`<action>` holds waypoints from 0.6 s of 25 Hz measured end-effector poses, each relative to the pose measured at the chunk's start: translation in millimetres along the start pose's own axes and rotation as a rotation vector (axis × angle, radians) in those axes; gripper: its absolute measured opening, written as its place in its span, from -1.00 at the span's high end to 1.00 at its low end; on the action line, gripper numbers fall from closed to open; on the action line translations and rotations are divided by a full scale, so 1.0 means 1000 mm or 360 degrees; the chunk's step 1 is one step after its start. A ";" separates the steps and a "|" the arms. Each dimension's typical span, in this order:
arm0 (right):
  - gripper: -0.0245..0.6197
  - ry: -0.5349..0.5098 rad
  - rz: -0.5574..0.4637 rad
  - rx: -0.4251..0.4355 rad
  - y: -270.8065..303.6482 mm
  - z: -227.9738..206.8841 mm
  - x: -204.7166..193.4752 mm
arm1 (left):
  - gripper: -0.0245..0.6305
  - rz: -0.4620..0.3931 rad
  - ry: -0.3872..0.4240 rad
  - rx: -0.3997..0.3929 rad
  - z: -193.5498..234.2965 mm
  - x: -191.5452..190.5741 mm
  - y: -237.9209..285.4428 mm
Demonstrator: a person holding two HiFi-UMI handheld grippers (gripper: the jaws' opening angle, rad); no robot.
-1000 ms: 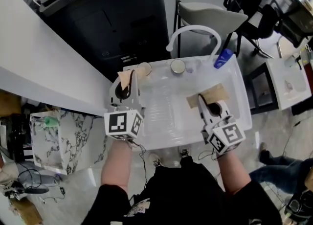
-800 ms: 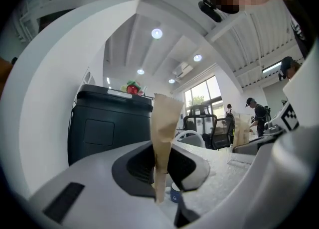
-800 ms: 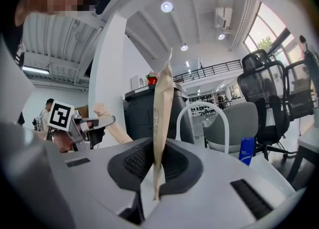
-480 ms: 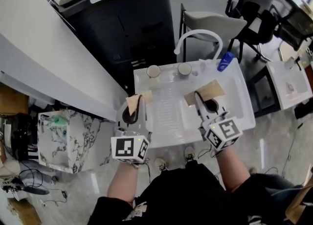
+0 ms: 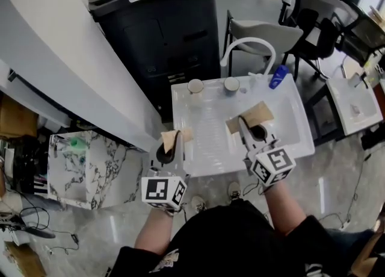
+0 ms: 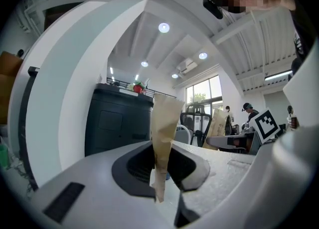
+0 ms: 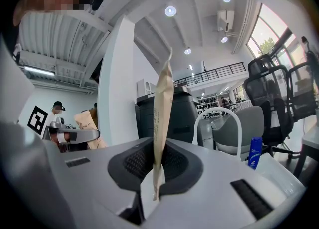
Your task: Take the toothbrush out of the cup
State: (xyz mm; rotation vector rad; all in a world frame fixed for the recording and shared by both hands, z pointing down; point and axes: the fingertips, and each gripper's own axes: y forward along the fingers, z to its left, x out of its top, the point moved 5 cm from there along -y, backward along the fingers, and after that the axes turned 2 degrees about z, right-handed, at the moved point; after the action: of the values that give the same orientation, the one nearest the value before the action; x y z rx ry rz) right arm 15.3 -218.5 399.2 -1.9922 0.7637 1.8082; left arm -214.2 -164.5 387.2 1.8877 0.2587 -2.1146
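Two small cups (image 5: 195,85) (image 5: 231,84) stand at the back rim of a white basin (image 5: 295,119); I cannot make out a toothbrush in either. My left gripper (image 5: 170,140) hangs over the basin's near left edge, shut on a folded piece of brown paper (image 5: 171,137) that stands upright between its jaws (image 6: 160,138). My right gripper (image 5: 245,123) is over the basin's middle right, shut on a second, larger piece of brown paper (image 5: 252,115), seen edge-on in the right gripper view (image 7: 162,103). Both grippers point level, away from me.
A white curved faucet (image 5: 248,46) and a blue bottle (image 5: 277,76) are at the basin's back. Behind it stand a black cabinet (image 5: 162,23) and a grey chair (image 5: 267,29). A marble-patterned box (image 5: 90,167) sits on the floor at left.
Both grippers drew back toward me with their papers still held. The left one left the basin's back-left corner by the cup and now sits at the near left edge.
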 end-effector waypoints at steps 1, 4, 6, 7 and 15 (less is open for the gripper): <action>0.84 0.0000 0.0003 -0.0002 0.000 0.002 -0.001 | 0.79 0.0001 0.0004 -0.0005 0.001 -0.001 -0.002; 0.84 0.0001 0.0004 -0.0010 -0.001 0.006 -0.001 | 0.79 -0.0004 0.0014 -0.0018 0.003 -0.002 -0.007; 0.84 -0.0005 0.0003 -0.0017 -0.001 0.010 0.000 | 0.79 -0.0007 0.0006 -0.0028 0.006 -0.002 -0.010; 0.84 -0.0009 0.0003 -0.0020 -0.001 0.013 0.000 | 0.79 -0.0006 -0.0004 -0.0032 0.008 -0.002 -0.012; 0.84 -0.0010 0.0007 -0.0110 -0.008 0.036 -0.003 | 0.79 0.0021 -0.0045 -0.0125 0.018 -0.007 -0.024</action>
State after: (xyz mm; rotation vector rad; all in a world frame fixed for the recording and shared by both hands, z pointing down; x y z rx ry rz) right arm -8.9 -190.5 396.3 -2.0285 0.7130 1.8663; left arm -238.6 -147.5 394.8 1.8092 0.3176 -2.0893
